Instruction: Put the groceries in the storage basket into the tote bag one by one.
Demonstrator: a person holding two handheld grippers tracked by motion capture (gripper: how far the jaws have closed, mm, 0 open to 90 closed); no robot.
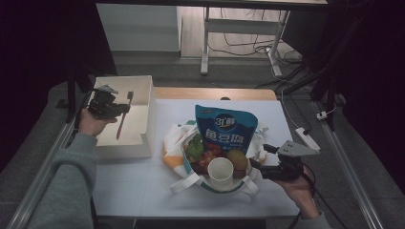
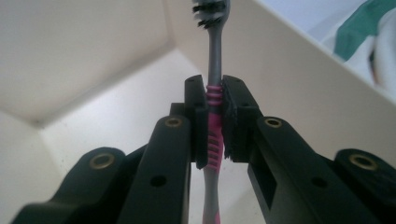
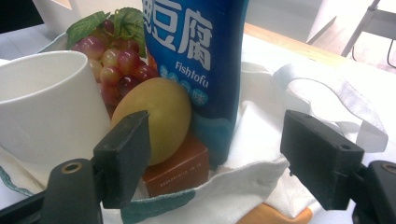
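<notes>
My left gripper [image 1: 119,109] [image 2: 215,122] is shut on a toothbrush [image 1: 123,116] [image 2: 214,100] with a pink and grey handle and dark bristles, held over the white box [image 1: 148,121] [image 2: 93,46] at the table's left. A white cloth tote bag [image 1: 181,180] [image 3: 252,140] lies mid-table, holding a blue Fishtofu packet [image 1: 226,129] [image 3: 201,56], grapes with leaves [image 1: 203,151] [image 3: 116,56], a yellow-green fruit [image 1: 237,159] [image 3: 161,116], a white cup [image 1: 220,172] [image 3: 46,102] and a small brown box [image 3: 180,170]. My right gripper [image 1: 260,164] [image 3: 219,158] stands open at the bag's right rim.
The white tabletop [image 1: 143,186] has a wooden strip [image 1: 215,93] along its far edge. An orange item [image 3: 280,214] pokes out under the bag. A power strip [image 1: 307,138] lies at the table's right edge. Desk legs and cables [image 1: 248,45] stand beyond.
</notes>
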